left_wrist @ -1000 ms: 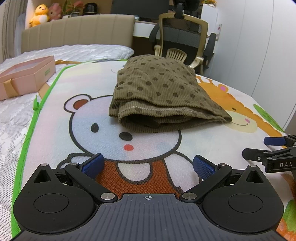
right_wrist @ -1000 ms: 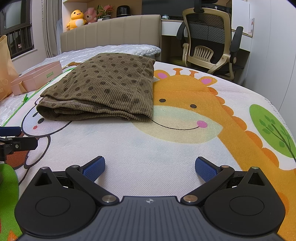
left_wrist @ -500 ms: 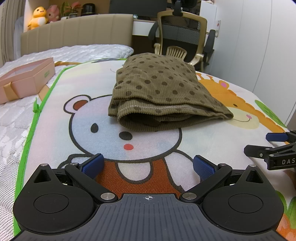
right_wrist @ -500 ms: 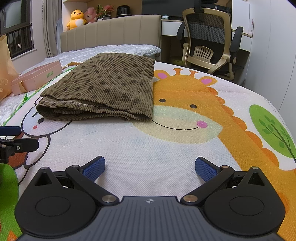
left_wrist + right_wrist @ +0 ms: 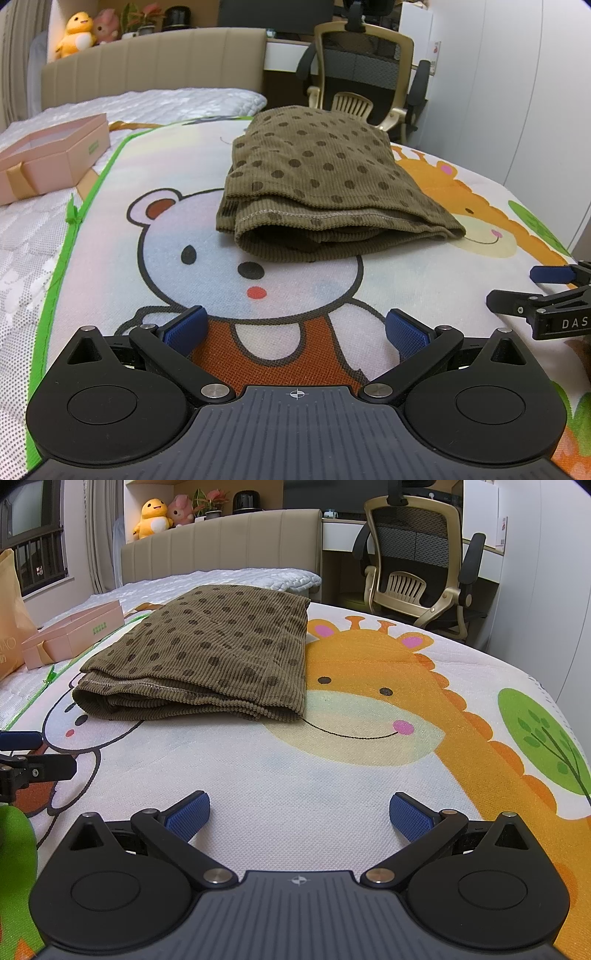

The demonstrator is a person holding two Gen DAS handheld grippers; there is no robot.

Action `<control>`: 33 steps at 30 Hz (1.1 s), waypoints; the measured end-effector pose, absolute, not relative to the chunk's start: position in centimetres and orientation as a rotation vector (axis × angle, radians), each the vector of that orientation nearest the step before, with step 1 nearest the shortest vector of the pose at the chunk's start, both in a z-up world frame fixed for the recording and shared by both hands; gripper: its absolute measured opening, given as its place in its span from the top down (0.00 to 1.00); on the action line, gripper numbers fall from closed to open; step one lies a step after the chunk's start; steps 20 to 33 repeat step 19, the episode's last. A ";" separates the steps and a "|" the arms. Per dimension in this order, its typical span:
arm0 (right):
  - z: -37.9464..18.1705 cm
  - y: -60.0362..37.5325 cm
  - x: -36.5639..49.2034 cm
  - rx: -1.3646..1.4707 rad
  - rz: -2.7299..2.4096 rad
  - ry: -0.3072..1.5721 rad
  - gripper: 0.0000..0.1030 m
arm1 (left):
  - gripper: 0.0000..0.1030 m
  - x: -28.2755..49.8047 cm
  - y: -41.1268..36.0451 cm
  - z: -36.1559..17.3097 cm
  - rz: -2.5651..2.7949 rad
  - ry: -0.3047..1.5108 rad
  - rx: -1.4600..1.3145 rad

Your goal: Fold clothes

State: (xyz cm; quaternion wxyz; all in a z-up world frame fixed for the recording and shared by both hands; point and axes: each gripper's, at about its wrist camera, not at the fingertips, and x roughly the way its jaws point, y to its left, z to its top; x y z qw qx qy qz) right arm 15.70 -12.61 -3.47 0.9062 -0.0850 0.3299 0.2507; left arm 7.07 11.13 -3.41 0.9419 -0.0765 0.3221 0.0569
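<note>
On the cartoon-print bed mat [image 5: 110, 236], our left gripper [image 5: 295, 328] and right gripper [image 5: 299, 812] sit wide apart, empty.
We judge the folded olive dotted corduroy garment [image 5: 325, 184] could unfold if one loose layer gets snagged.

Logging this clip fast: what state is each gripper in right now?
Left gripper: open, holding nothing, short of the folded garment.
Right gripper: open, holding nothing, over the mat.

i'm in a home bedroom: padded bed headboard [image 5: 221, 542], plush toys [image 5: 162, 513] on the shelf behind it, desk chair [image 5: 417, 565], cartoon animal mat [image 5: 369, 760] over the mattress.
</note>
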 end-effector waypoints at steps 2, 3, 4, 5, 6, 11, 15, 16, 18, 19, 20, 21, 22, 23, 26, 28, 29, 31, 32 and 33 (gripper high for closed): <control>-3.5 -12.6 15.7 -0.175 0.518 0.681 0.00 | 0.00 7.1 11.1 -3.4 0.120 0.660 -0.156; -3.5 -12.6 15.7 -0.175 0.518 0.681 0.00 | 0.00 7.2 11.0 -3.4 0.122 0.662 -0.151; -3.5 -12.6 15.7 -0.175 0.518 0.681 0.00 | 0.00 7.2 10.9 -3.4 0.124 0.665 -0.143; -3.5 -12.6 15.7 -0.175 0.518 0.681 0.00 | 0.00 7.2 10.8 -3.4 0.125 0.667 -0.138; -3.5 -12.6 15.7 -0.175 0.518 0.681 0.00 | 0.00 7.2 10.8 -3.4 0.126 0.668 -0.136; -3.5 -12.6 15.7 -0.175 0.517 0.681 0.00 | 0.00 7.2 10.8 -3.5 0.128 0.669 -0.128; -3.5 -12.5 15.7 -0.175 0.517 0.681 0.00 | 0.00 7.2 10.8 -3.4 0.125 0.666 -0.129; -3.5 -12.5 15.7 -0.175 0.517 0.681 0.00 | 0.00 7.2 10.8 -3.4 0.124 0.665 -0.131; -3.5 -12.5 15.7 -0.175 0.517 0.681 0.00 | 0.00 7.1 10.9 -3.4 0.120 0.663 -0.133; -3.5 -12.5 15.7 -0.175 0.517 0.682 0.00 | 0.00 7.1 10.9 -3.4 0.121 0.662 -0.132; -3.5 -12.5 15.7 -0.175 0.517 0.682 0.00 | 0.00 7.1 10.9 -3.4 0.121 0.662 -0.132; -3.5 -12.5 15.7 -0.175 0.517 0.682 0.00 | 0.00 7.1 10.9 -3.4 0.121 0.662 -0.132; -3.5 -12.5 15.7 -0.175 0.517 0.682 0.00 | 0.00 7.1 10.9 -3.4 0.121 0.662 -0.132; -3.5 -12.5 15.7 -0.175 0.517 0.682 0.00 | 0.00 7.1 10.9 -3.4 0.121 0.662 -0.132; -3.5 -12.5 15.7 -0.175 0.517 0.682 0.00 | 0.00 7.1 10.9 -3.4 0.121 0.662 -0.132; -3.5 -12.5 15.7 -0.175 0.517 0.682 0.00 | 0.00 7.1 10.9 -3.4 0.121 0.662 -0.132; -3.5 -12.5 15.7 -0.175 0.517 0.682 0.00 | 0.00 7.1 10.9 -3.4 0.121 0.662 -0.132; -3.5 -12.5 15.7 -0.175 0.517 0.682 0.00 | 0.00 7.1 10.9 -3.4 0.121 0.662 -0.132; -3.5 -12.5 15.7 -0.175 0.517 0.682 0.00 | 0.00 7.1 10.9 -3.4 0.121 0.662 -0.132; -3.5 -12.5 15.7 -0.175 0.517 0.682 0.00 | 0.00 7.1 10.9 -3.4 0.121 0.662 -0.132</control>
